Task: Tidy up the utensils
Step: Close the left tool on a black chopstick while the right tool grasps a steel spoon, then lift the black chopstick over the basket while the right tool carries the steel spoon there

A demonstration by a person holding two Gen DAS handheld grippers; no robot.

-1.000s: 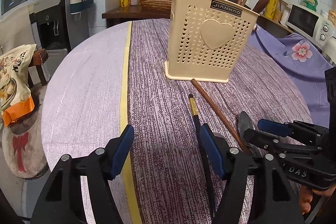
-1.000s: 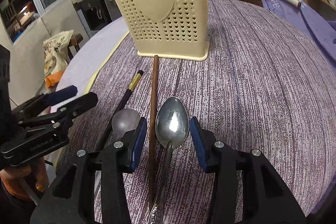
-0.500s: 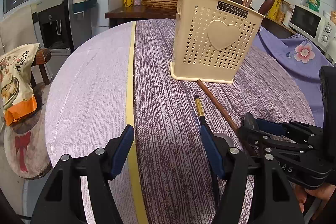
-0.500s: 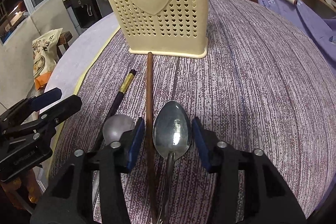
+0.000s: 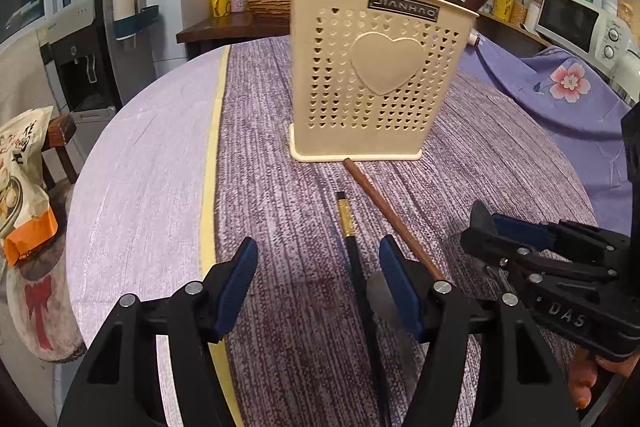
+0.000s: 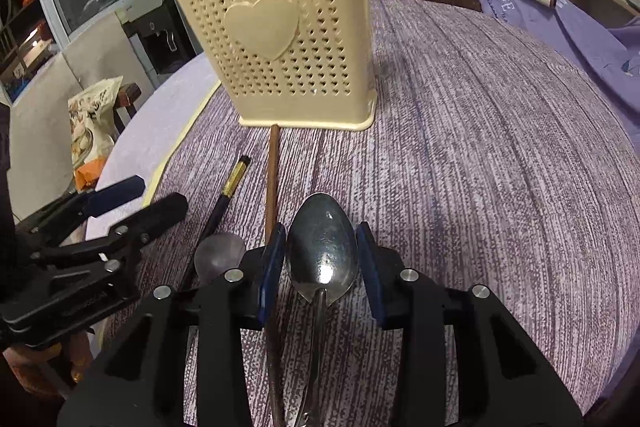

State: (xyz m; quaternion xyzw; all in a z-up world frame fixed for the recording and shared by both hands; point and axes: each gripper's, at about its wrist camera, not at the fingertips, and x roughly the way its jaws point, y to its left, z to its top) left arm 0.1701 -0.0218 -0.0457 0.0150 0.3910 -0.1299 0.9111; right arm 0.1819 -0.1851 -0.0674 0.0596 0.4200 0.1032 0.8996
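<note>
Cream heart-perforated utensil holder (image 5: 380,75), purple streaked tablecloth (image 6: 480,147), brown chopstick (image 5: 384,211), silver spoon (image 6: 322,251)

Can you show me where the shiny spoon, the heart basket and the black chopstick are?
shiny spoon (image 6: 322,255), right wrist view, on its bowl.
heart basket (image 5: 386,63), left wrist view, on the raised heart.
black chopstick (image 5: 346,223), left wrist view, on its gold band.

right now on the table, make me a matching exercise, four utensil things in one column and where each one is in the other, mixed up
Things:
1. large metal spoon
2. brown wooden chopstick
3. black chopstick with gold band
4. cream holder

Places:
A. standing upright at the far end of the loose utensils
B. bowl between the right gripper's jaws
C. leftmost long stick, tip short of the holder
D. lying with its far tip at the holder's base

Pairs: 1-B, 2-D, 3-C, 4-A
</note>
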